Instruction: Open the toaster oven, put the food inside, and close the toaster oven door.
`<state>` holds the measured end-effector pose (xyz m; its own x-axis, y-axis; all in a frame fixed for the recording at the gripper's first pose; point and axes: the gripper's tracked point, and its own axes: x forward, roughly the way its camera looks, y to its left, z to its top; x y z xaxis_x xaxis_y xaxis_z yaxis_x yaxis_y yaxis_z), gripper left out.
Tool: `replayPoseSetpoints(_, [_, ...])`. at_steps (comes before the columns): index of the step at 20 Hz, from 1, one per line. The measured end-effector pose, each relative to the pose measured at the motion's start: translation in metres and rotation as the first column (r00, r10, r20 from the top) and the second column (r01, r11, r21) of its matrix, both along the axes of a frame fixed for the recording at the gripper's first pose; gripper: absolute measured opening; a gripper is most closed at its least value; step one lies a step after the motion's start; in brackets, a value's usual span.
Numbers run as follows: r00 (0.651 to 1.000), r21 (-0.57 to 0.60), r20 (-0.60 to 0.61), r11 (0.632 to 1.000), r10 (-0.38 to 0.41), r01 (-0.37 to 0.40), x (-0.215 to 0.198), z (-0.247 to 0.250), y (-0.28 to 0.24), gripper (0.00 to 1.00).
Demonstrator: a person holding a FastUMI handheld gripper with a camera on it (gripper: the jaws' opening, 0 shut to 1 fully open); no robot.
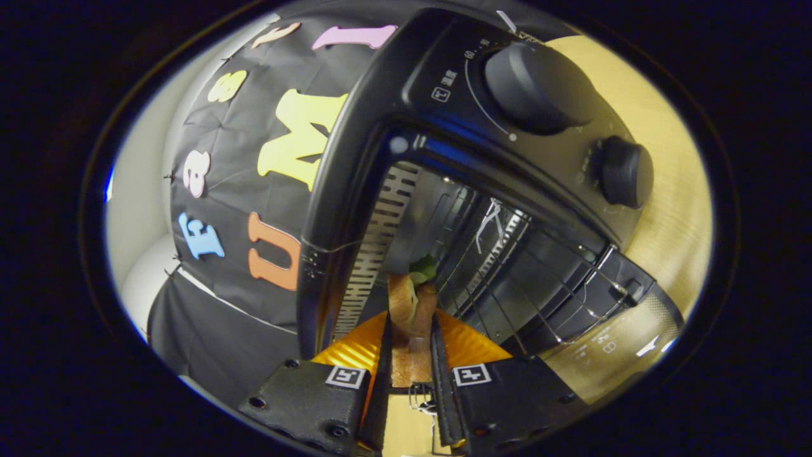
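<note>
Wooden table [672,209] under a black toaster oven [380,114], booth cloth behind it. Camera rolled, so the oven appears tipped on its side.

Oven door: open. Cavity exposed, wire rack [507,279] visible inside, two control knobs [539,86] on the front panel beside the opening.

Tongs [411,355]: clamped together on the food, one finger on each flat side. Narrow gap, taken up by the item.

Food: a sandwich [412,311], tan bread slices with a bit of green leaf showing at the far end. Held between the fingers, its far end projecting just ahead of them into the mouth of the oven, close to the rack.

Handling, judged: light, soft, compressible. Bread will crush if squeezed hard, and the layers could shear apart or shed filling if the grip loosens. Current hold across both bread faces, near the rear part, looks the sensible place; it keeps the layers stacked.

Orientation: long axis runs along the fingers, pointing straight into the cavity, leafy end leading. Slices stand on edge relative to the tongs.

Step, judged: insertion under way; release onto rack and door closing not yet done.
</note>
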<state>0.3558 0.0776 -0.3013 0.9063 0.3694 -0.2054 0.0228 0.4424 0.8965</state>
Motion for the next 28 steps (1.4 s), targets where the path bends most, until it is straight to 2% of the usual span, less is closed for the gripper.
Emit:
replayPoseSetpoints(2, [1.0,-0.133,-0.021,0.991,0.003,-0.006,0.003,-0.012,-0.003,0.36])
replayPoseSetpoints(5, [1.0,-0.244,-0.03,0.97,0.006,-0.014,0.004,-0.013,-0.006,0.38])
replayPoseSetpoints(8, [0.999,-0.396,-0.04,0.918,-0.013,-0.004,0.007,-0.013,-0.014,0.52])
replayPoseSetpoints(10, [0.998,-0.548,-0.055,0.836,-0.029,-0.006,0.001,-0.019,-0.023,0.64])
replayPoseSetpoints(13, [0.997,-0.652,-0.06,0.758,-0.054,0.002,-0.003,-0.016,-0.033,0.83])
replayPoseSetpoints(14, [0.998,-0.687,-0.031,0.727,-0.049,0.014,-0.006,-0.011,-0.036,0.84])
replayPoseSetpoints(17, [0.997,-0.807,0.068,0.584,-0.044,0.081,-0.023,0.006,-0.046,0.89])
replayPoseSetpoints(18, [0.996,-0.826,0.085,0.558,-0.023,0.084,-0.031,0.009,-0.045,0.92])
replayPoseSetpoints(19, [0.995,-0.829,0.095,0.553,-0.005,0.081,-0.04,0.011,-0.04,0.92])
replayPoseSetpoints(21, [0.996,-0.822,0.091,0.566,0.017,0.066,-0.059,0.005,-0.034,0.92])
replayPoseSetpoints(23, [0.998,-0.822,0.05,0.57,0.047,0.014,-0.087,-0.004,-0.024,0.96])
replayPoseSetpoints(24, [0.999,-0.826,0.014,0.564,0.049,-0.016,-0.103,-0.013,-0.022,1.0])
replayPoseSetpoints(26, [0.997,-0.834,-0.032,0.548,0.065,-0.062,-0.131,-0.029,-0.014,1.0])
replayPoseSetpoints(28, [0.994,-0.854,-0.069,0.51,0.08,-0.101,-0.154,-0.046,-0.009,1.0])
